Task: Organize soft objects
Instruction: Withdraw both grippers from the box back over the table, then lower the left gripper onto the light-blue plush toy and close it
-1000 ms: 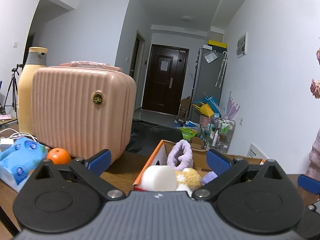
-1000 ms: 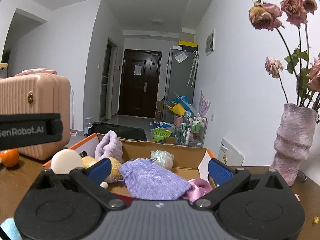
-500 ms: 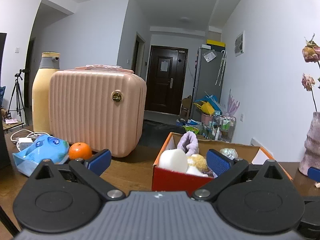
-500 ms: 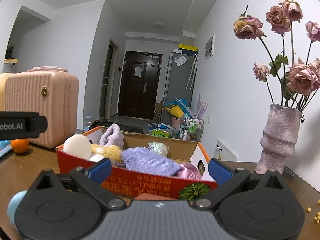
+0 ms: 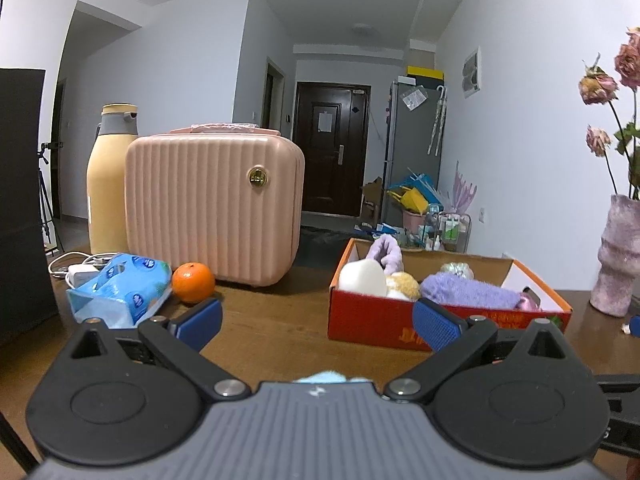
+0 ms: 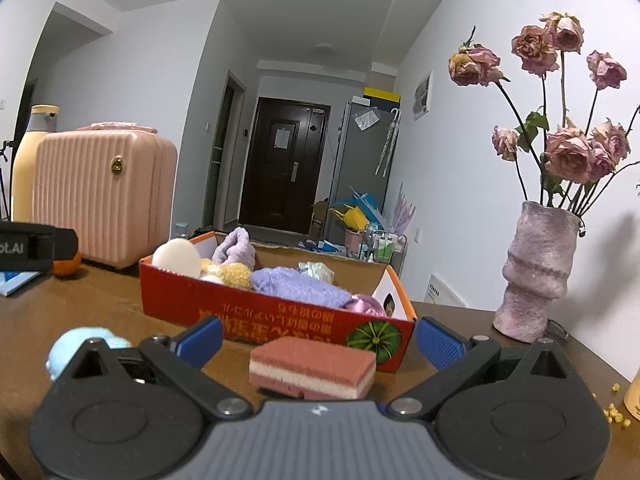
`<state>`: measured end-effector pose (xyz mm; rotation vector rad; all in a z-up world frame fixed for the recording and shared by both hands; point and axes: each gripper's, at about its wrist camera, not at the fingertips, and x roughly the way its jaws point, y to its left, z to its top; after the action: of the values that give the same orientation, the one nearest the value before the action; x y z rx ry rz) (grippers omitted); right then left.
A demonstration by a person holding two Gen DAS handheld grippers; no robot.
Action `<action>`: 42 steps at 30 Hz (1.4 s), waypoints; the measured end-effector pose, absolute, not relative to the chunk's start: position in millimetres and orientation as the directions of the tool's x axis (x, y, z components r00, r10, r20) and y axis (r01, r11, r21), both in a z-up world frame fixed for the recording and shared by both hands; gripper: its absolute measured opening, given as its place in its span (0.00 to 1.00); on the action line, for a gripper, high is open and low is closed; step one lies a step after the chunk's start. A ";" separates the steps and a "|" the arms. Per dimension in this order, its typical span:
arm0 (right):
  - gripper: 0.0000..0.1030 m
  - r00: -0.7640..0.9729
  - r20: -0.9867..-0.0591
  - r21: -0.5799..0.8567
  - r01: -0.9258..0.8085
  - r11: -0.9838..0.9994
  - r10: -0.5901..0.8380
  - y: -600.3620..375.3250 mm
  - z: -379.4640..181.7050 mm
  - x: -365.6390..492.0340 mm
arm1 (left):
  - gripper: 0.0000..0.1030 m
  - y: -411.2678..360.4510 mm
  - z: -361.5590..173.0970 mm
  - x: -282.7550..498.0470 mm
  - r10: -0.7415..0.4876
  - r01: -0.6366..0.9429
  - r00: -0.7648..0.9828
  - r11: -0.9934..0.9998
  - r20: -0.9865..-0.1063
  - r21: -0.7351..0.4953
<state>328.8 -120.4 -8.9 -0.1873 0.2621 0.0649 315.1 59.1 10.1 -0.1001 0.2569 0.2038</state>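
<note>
One box (image 6: 224,312), one sponge (image 6: 312,366)

Left wrist view: pale blue soft thing (image 5: 320,378) at bottom centre, only a sliver above the gripper body, kind unreadable. Black panel (image 5: 20,200) cut by left edge. Vase (image 5: 618,256) and flowers cut by right edge.

Right wrist view: light blue plush (image 6: 80,350) at lower left, blurred, half behind the finger linkage. Black strap (image 6: 36,246) at left edge, lettering clipped. Orange (image 6: 66,266) mostly behind the strap.
</note>
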 end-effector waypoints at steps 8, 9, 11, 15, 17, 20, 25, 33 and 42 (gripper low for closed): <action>1.00 0.961 -0.274 -0.179 -0.090 0.980 0.038 -128.8 -11.5 301.8 | 1.00 57.3 4.7 282.8 0.165 -0.183 0.947 0.982 -0.276 -0.039; 1.00 0.961 -0.274 -0.178 -0.090 0.980 0.038 -130.3 -11.8 298.4 | 1.00 57.1 4.0 278.6 0.162 -0.179 0.947 0.983 -0.277 -0.037; 1.00 0.961 -0.276 -0.177 -0.088 0.980 0.037 -132.5 -12.0 293.3 | 1.00 57.1 3.0 271.5 0.158 -0.174 0.947 0.984 -0.281 -0.034; 1.00 0.958 -0.285 -0.172 -0.088 0.981 0.036 -138.6 -13.8 282.7 | 1.00 57.9 1.0 259.0 0.146 -0.163 0.945 0.986 -0.294 -0.034; 1.00 0.956 -0.290 -0.172 -0.089 0.981 0.036 -141.8 -14.9 277.5 | 1.00 58.7 0.3 253.2 0.141 -0.159 0.943 0.987 -0.301 -0.036; 1.00 0.955 -0.294 -0.167 -0.087 0.982 0.035 -145.5 -16.5 272.4 | 1.00 61.0 -1.3 246.6 0.126 -0.146 0.941 0.988 -0.314 -0.042; 1.00 0.952 -0.306 -0.155 -0.080 0.985 0.029 -150.3 -18.1 272.9 | 1.00 60.6 -5.4 242.1 0.118 -0.136 0.937 0.990 -0.330 -0.031; 1.00 0.944 -0.328 -0.151 -0.089 0.985 0.035 -149.8 -21.6 277.0 | 1.00 58.5 -12.0 248.6 0.094 -0.109 0.924 0.994 -0.369 -0.019; 1.00 0.926 -0.376 -0.122 -0.092 0.988 0.040 -152.4 -29.6 284.3 | 1.00 60.9 -26.8 275.7 0.065 -0.085 0.874 0.996 -0.481 -0.020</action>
<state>284.3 -152.4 -29.6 -0.1386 0.3818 0.0675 275.7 60.9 -26.8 -0.0414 0.5012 0.0784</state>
